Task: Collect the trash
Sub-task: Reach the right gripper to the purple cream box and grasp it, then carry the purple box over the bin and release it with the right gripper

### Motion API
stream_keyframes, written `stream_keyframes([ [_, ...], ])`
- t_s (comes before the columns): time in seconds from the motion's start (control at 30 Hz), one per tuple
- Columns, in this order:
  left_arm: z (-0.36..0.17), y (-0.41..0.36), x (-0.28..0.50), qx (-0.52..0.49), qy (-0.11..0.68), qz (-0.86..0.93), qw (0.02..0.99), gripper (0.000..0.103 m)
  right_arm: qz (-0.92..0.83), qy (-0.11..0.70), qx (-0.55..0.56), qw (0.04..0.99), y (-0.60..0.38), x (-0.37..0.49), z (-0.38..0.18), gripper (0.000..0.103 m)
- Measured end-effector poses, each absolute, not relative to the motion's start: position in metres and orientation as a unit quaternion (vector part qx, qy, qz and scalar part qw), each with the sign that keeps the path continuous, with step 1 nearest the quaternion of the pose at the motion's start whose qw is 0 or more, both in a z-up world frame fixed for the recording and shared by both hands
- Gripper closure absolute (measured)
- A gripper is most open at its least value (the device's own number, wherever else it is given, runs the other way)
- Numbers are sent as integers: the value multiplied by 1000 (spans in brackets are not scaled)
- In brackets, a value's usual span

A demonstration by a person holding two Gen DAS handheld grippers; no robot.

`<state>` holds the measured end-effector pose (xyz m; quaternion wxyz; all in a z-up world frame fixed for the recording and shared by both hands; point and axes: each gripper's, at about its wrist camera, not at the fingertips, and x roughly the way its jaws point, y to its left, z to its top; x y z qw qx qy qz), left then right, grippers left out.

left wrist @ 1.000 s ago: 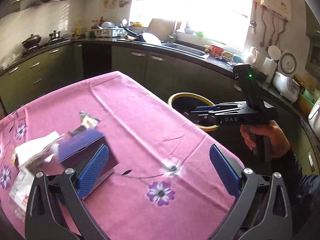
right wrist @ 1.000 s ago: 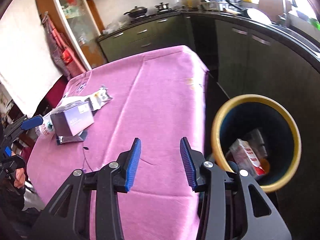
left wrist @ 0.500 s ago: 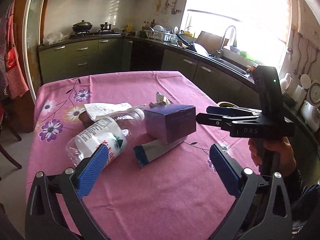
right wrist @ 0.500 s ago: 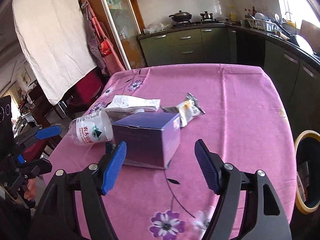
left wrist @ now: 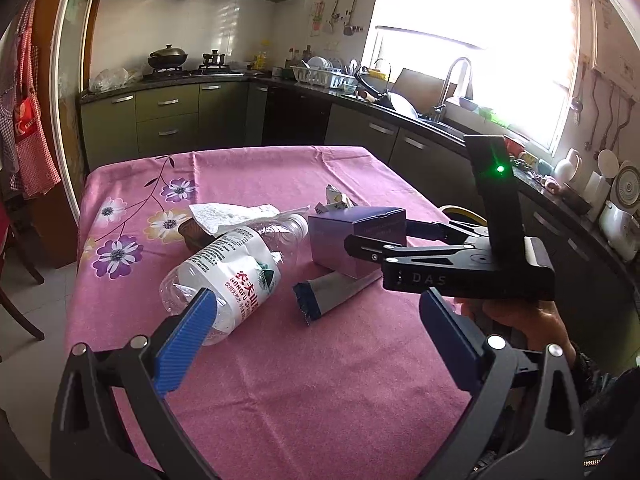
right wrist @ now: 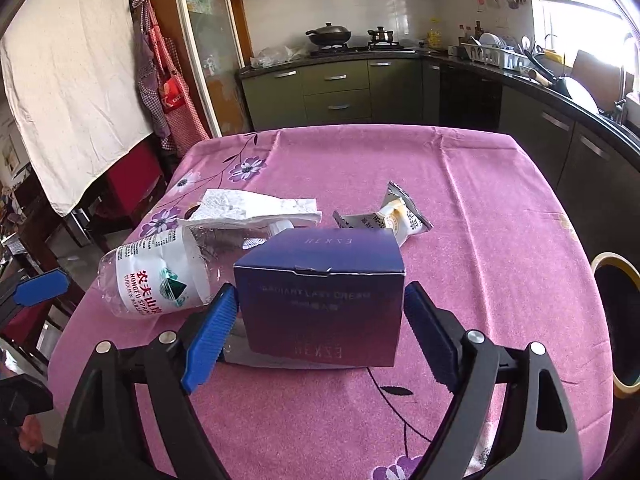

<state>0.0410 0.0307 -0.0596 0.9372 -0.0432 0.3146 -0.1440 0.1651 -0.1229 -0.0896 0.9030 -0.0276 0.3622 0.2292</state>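
A purple cream box [right wrist: 320, 292] stands on the pink tablecloth [right wrist: 480, 240]; it also shows in the left wrist view [left wrist: 352, 236]. My right gripper [right wrist: 320, 332] is open with its blue pads on either side of the box, not clamped. A crushed clear water bottle [left wrist: 236, 272] lies left of the box, with a white tissue [left wrist: 232, 216], a snack wrapper [right wrist: 392, 216] and a grey-blue packet [left wrist: 332, 292] around it. My left gripper [left wrist: 316, 332] is open and empty, near the bottle's base.
A yellow-rimmed trash bin [right wrist: 616, 320] stands off the table's right side. Kitchen counters with a sink [left wrist: 440, 120] run along the right, a stove [left wrist: 184, 68] at the back. A chair [left wrist: 16, 280] stands at the table's left.
Both grippers swung from the bin side toward the trash pile. The right gripper opened wider and moved in until its pads flank the purple box. The left gripper neared the bottle.
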Motion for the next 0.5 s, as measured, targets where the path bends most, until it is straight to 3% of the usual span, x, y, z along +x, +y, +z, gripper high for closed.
stream_keyframes([
  [0.5, -63, 26, 43, -42, 321, -157, 933, 7, 232, 361, -15, 903, -137, 163, -84, 26],
])
